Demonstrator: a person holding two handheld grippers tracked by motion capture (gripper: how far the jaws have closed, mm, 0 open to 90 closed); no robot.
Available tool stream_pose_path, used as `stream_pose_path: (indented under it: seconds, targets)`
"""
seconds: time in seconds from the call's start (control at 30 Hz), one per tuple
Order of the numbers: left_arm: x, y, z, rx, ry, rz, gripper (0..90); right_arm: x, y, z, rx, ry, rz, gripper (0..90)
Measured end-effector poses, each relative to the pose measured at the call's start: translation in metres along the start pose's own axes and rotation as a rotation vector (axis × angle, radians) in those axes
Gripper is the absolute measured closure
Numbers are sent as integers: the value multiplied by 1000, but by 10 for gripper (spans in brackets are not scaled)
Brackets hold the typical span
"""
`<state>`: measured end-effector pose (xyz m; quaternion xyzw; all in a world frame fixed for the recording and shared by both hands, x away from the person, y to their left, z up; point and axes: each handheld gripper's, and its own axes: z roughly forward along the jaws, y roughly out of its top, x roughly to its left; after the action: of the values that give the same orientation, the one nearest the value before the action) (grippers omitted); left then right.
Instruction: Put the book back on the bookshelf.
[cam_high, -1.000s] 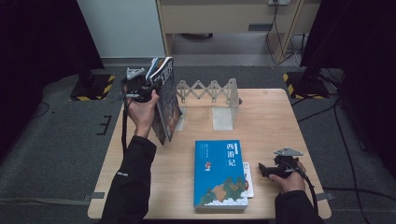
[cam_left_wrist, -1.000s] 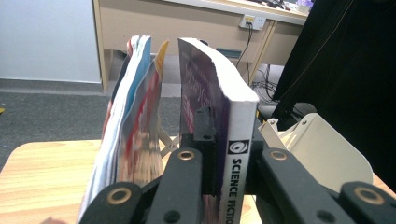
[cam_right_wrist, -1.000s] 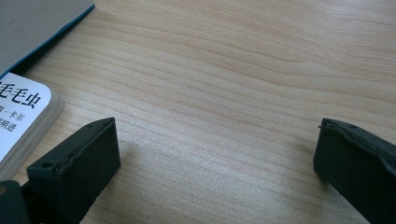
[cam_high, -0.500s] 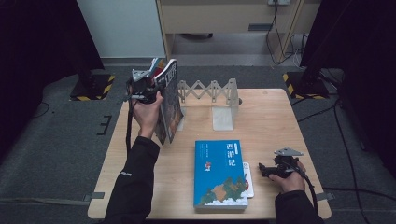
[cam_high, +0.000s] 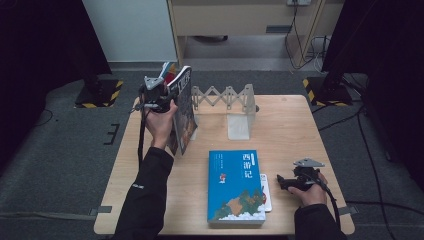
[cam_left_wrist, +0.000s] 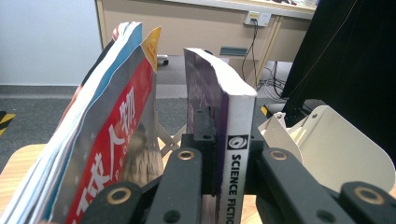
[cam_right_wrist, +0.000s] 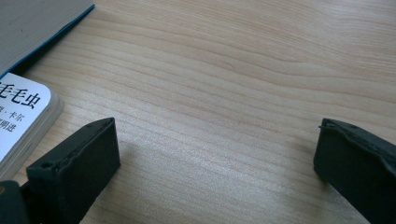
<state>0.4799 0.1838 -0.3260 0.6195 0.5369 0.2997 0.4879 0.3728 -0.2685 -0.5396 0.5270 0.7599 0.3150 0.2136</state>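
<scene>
My left gripper (cam_high: 167, 97) (cam_left_wrist: 228, 142) is shut on a purple book with a white "SCIENCE FICTION" spine (cam_left_wrist: 236, 158) and holds it upright (cam_high: 183, 112) over the table's back left. A stack of thin magazines (cam_left_wrist: 102, 140) leans right beside it. The zigzag expanding book rack (cam_high: 222, 96) and its white end plate (cam_high: 240, 125) (cam_left_wrist: 336, 149) stand just to the right. A blue book (cam_high: 235, 185) lies flat at the front centre. My right gripper (cam_high: 281, 181) (cam_right_wrist: 215, 144) rests open on the wood beside it, with nothing between its fingers.
A small white book (cam_high: 267, 192) (cam_right_wrist: 18, 112) pokes out from under the blue book's right edge, close to my right gripper. The wooden table (cam_high: 300, 125) has bare room at its right. Dark floor and hazard-striped stand bases (cam_high: 325, 90) surround it.
My left gripper has carried the upright book slightly to the right, closer to the rack. The right gripper has stayed put.
</scene>
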Motion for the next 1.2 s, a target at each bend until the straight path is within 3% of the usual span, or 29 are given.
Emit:
stream_pose_path:
  seconds: [0.2, 0.47, 0.87, 1.03, 1.2]
  targets:
    - [-2, -6, -5, -3, -4, 7, 818, 0, 0, 0, 1, 0, 2, 5]
    - [0, -16, -17, 45, -11, 50, 816, 0, 0, 0, 1, 0, 2, 5]
    - [17, -29, -38, 100, -38, 65, 816, 0, 0, 0, 1, 0, 2, 5]
    - [21, -31, -44, 126, -42, 85, 814, 0, 0, 0, 1, 0, 2, 5]
    - [25, -30, -46, 159, -43, 80, 806, 0, 0, 0, 1, 0, 2, 5]
